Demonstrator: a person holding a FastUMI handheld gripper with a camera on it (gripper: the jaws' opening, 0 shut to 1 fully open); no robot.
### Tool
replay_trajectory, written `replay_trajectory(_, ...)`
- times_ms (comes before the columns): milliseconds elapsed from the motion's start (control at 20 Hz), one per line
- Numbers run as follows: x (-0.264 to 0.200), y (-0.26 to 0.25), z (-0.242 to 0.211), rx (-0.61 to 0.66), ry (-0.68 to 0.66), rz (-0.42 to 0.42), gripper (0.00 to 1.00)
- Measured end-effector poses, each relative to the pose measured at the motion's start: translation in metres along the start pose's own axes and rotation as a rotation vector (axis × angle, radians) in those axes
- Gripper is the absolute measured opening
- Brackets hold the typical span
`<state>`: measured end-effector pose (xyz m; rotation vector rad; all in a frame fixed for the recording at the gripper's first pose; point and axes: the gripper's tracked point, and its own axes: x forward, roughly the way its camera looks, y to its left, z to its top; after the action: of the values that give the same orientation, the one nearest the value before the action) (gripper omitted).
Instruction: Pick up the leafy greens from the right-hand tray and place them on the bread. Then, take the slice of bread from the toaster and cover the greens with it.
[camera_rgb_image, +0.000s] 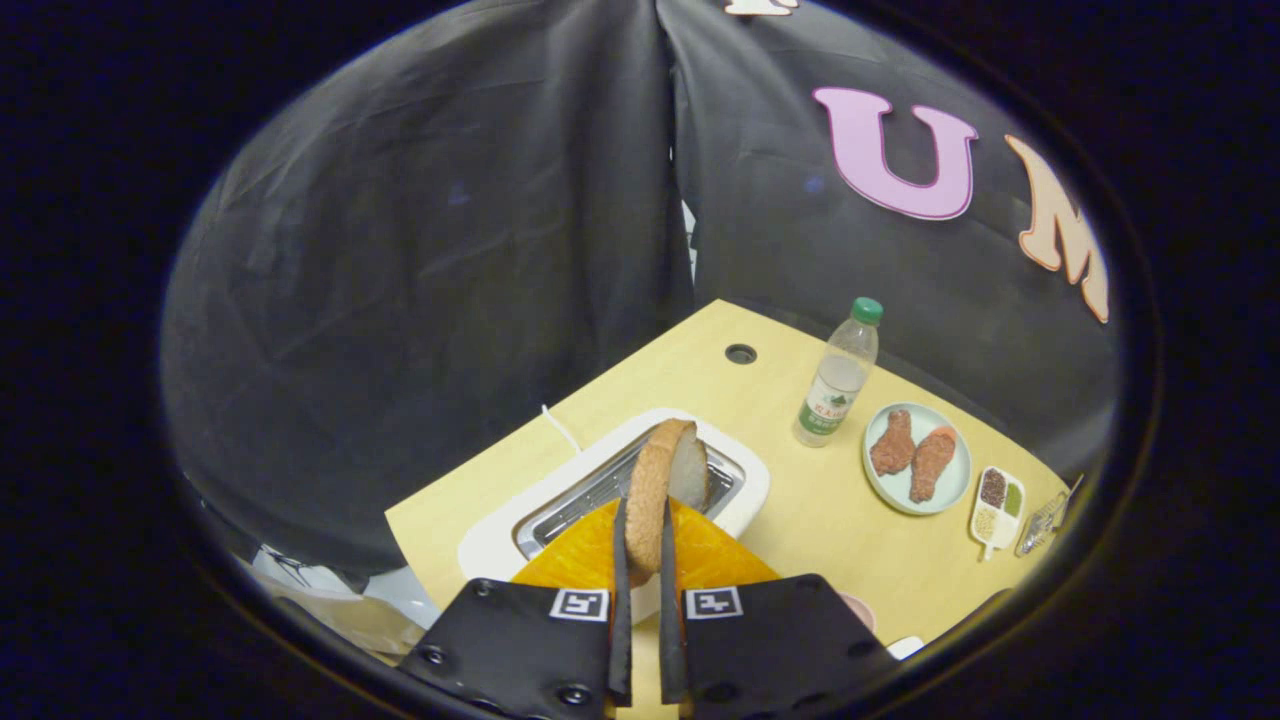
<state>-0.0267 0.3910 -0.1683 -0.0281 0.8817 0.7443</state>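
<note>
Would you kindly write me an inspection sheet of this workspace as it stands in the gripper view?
Surface: light wooden table with a round cable hole near its far corner.
Job's things: bread slice held upright above the white toaster, whose slots lie open beneath it; greens and the other bread not made out.
Clutter: water bottle standing right of the toaster; plate of two drumsticks beyond it; small divided dish and a clear item beside that, too small to identify.
Grippers: gripper shut on the bread slice, both fingers pressing its faces.
Cables: white cord behind the toaster.
Surroundings: black cloth wall.
</note>
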Motion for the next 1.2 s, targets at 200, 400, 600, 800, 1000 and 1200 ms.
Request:
replay_trajectory(200,-0.023,-0.013,0.016,0.031,-0.074,0.009,0.14)
replay_trajectory(400,-0.053,-0.023,0.024,0.054,-0.129,0.022,0.14)
replay_trajectory(600,-0.076,-0.048,0.011,0.045,-0.133,-0.012,0.14)
replay_trajectory(800,-0.084,-0.077,-0.020,0.077,-0.101,-0.057,0.14)
replay_trajectory(1000,-0.086,-0.098,-0.053,0.139,-0.064,-0.089,0.14)
replay_trajectory(1200,-0.075,-0.107,-0.089,0.212,-0.032,-0.100,0.14)
